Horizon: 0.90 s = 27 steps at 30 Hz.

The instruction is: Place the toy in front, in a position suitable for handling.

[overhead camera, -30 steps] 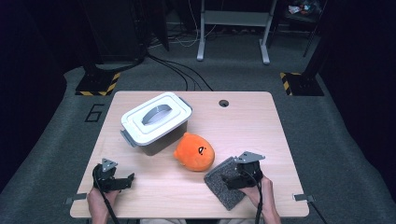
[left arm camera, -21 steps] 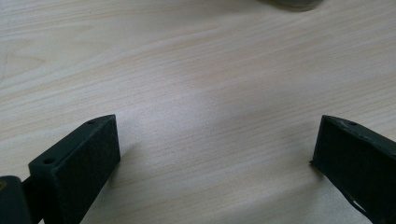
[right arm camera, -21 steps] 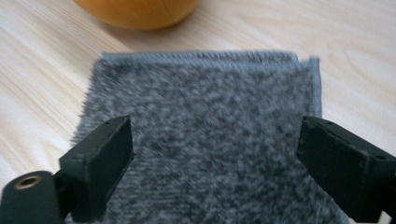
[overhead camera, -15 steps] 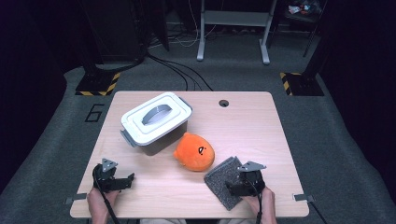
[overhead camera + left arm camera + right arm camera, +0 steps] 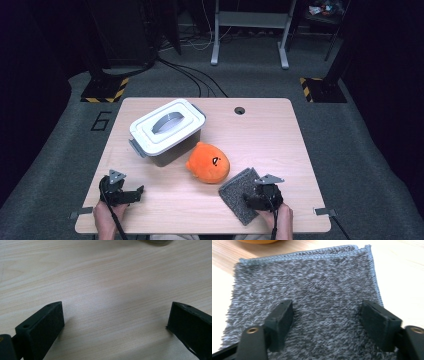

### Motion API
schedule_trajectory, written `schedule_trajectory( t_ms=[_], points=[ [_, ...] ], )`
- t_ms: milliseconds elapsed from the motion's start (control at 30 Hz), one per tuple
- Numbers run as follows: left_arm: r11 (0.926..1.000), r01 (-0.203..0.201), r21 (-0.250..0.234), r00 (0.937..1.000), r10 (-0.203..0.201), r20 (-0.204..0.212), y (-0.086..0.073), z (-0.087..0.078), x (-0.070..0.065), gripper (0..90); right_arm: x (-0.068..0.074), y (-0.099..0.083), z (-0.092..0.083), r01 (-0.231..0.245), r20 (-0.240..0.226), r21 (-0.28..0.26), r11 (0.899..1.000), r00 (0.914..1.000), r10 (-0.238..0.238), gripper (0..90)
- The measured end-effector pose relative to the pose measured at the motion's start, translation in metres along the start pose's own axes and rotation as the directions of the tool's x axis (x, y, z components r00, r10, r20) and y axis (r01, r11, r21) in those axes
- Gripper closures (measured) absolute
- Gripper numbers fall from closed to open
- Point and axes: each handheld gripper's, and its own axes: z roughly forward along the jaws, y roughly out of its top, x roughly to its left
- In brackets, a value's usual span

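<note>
A folded grey fuzzy cloth (image 5: 236, 192) (image 5: 312, 282) lies flat near the table's front right. My right gripper (image 5: 252, 200) (image 5: 327, 322) points down onto it, its fingertips (image 5: 280, 320) resting on the pile. Its jaws have just been closing and still stand apart, with flat cloth between them and nothing pinched. An orange round plush (image 5: 208, 162) sits just left of the cloth; its edge (image 5: 258, 241) peeks in at the top of the right gripper view. My left gripper (image 5: 134, 192) (image 5: 116, 325) rests at the front left, open over bare wood.
A grey box with a white handled lid (image 5: 167, 131) stands behind the plush, at the table's left middle. The wooden table (image 5: 265, 135) has a cable hole (image 5: 239, 110) at its back edge. Metal clamps (image 5: 320, 212) stick out at the front corners.
My right gripper has come down onto the grey cloth and its jaws have narrowed. The left gripper, the plush and the box have kept still.
</note>
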Motion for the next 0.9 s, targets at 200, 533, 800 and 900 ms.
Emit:
schedule_trajectory(
  t_ms=[200,533,800,900],
  points=[
    [1.0000,0.000,0.000,1.0000,0.000,0.000,0.000,0.000,0.000,0.3,0.002,-0.003,0.000,0.010,0.027,-0.013,1.000,0.9996,-0.009,34.9],
    [1.0000,0.000,0.000,1.0000,0.000,0.000,0.000,0.000,0.000,0.3,0.000,-0.008,-0.003,0.030,-0.007,-0.053,0.998,0.9995,-0.030,58.2],
    [1.0000,0.000,0.000,1.0000,0.000,0.000,0.000,0.000,0.000,0.3,-0.007,-0.011,-0.005,0.035,-0.059,-0.085,0.996,0.9975,-0.040,74.5],
    [1.0000,0.003,0.000,1.0000,-0.003,0.002,0.000,0.000,0.000,0.3,-0.007,-0.011,-0.007,0.041,-0.061,-0.091,0.995,0.9970,-0.047,77.2]
  ],
)
